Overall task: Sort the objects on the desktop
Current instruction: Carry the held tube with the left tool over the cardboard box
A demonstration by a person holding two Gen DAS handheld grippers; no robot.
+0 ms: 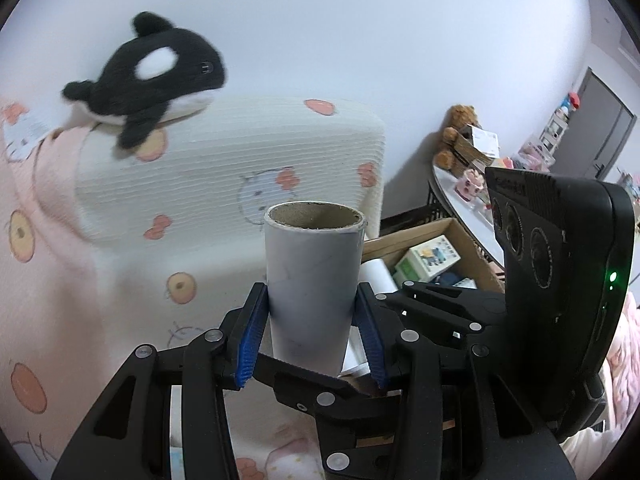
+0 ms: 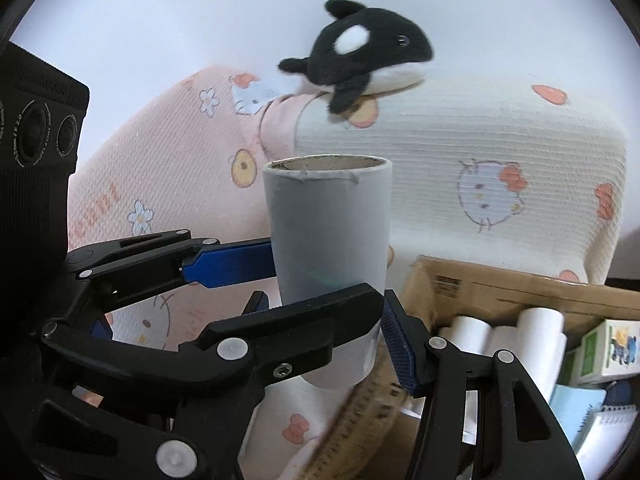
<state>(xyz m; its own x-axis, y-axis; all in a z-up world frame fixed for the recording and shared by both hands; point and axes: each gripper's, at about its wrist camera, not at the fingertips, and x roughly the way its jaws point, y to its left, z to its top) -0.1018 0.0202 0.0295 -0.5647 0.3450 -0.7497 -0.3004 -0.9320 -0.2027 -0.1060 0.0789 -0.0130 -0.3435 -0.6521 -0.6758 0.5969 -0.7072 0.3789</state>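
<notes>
Where blue ribbed pads (image 1: 250, 344) clamp, a smooth grey cardboard tube (image 1: 314, 280) stands.

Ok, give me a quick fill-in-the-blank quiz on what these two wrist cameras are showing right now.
1. The grey tube is held by ____ claws at once: the left claw and the right claw.
2. The plush orca lies on top of a patterned ____.
3. The white paper rolls sit inside a ____ box.

Missing words: two; pillow; cardboard
</notes>
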